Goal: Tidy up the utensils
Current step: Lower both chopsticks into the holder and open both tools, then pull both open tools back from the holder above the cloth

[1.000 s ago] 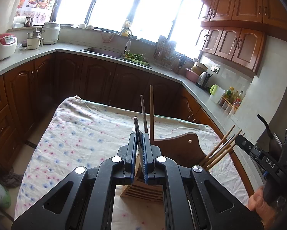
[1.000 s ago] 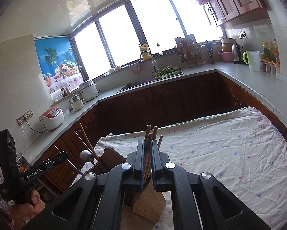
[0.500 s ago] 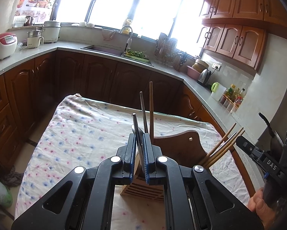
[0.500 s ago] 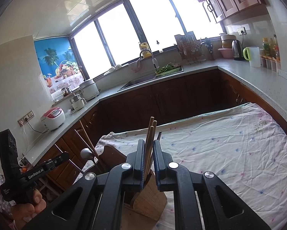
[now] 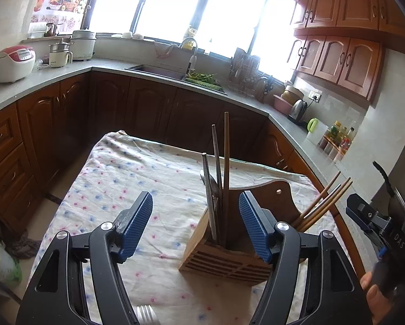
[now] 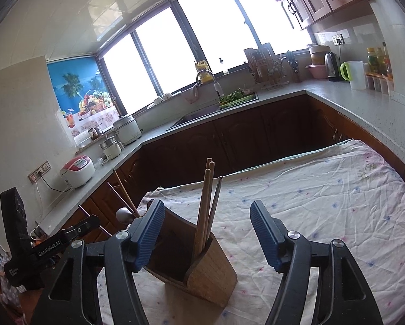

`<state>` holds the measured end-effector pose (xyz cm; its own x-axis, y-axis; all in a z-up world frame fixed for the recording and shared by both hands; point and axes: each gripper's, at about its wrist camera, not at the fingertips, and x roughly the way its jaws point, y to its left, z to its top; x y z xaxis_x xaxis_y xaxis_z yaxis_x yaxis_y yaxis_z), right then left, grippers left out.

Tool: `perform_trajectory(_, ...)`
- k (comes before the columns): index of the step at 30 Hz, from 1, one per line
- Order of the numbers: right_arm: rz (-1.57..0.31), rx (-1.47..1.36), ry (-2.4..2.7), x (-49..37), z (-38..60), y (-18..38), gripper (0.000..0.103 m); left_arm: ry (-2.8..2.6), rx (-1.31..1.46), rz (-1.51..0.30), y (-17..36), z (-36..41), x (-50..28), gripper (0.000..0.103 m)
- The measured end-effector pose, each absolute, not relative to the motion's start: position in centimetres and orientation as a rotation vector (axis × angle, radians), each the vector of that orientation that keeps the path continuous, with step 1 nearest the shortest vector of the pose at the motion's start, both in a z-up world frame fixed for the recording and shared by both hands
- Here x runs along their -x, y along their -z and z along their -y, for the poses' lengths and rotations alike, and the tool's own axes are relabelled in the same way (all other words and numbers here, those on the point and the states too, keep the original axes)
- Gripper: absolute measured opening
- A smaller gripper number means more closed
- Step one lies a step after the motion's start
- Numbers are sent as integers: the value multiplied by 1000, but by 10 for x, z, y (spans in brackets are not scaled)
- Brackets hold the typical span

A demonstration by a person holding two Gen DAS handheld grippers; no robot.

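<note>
A wooden utensil holder [image 5: 224, 257] stands on the flowered tablecloth [image 5: 115, 178]; it also shows in the right wrist view [image 6: 210, 273]. Metal and wooden chopsticks [image 5: 218, 178] stand upright in its near compartment. More wooden chopsticks [image 5: 324, 203] lean out of its far side, and they stand in front of me in the right wrist view [image 6: 206, 205]. My left gripper [image 5: 195, 205] is open just above the holder, empty. My right gripper [image 6: 206, 216] is open around its chopsticks, not touching them. A spoon bowl [image 6: 124, 214] sticks up at the holder's left.
A fork [image 5: 146, 315] lies on the cloth at the near edge. The table's right edge [image 5: 346, 233] runs close to the holder. Kitchen counters [image 5: 39, 78] with a rice cooker [image 5: 14, 63], sink [image 5: 159, 70] and kettle [image 5: 297, 111] surround the table.
Both grippers have opened wide and let go of the chopsticks, which now stand in the holder. Both have drawn back and up a little.
</note>
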<state>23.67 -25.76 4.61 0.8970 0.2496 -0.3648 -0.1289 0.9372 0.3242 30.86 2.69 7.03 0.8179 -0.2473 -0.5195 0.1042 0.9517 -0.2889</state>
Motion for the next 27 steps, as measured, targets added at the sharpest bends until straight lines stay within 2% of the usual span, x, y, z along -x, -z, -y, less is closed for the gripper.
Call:
perform_trajectory(2, -411, -306, -205, -233, 259, -46, 80, 177, 253, -586, -69, -30, -304, 76)
perform_trajectory(8, -396, -308, -225, -216, 257, -49, 89, 166, 269, -588, -67, -41, -284, 82)
perform_trajectory(19, -387, -287, -251, -166, 248, -45, 94, 174, 266, -572, -63, -46, -227, 91)
perform_trajectory(27, -395, -284, -260, -130, 247, -30, 95, 190, 264, -583, -57, -45, -191, 91)
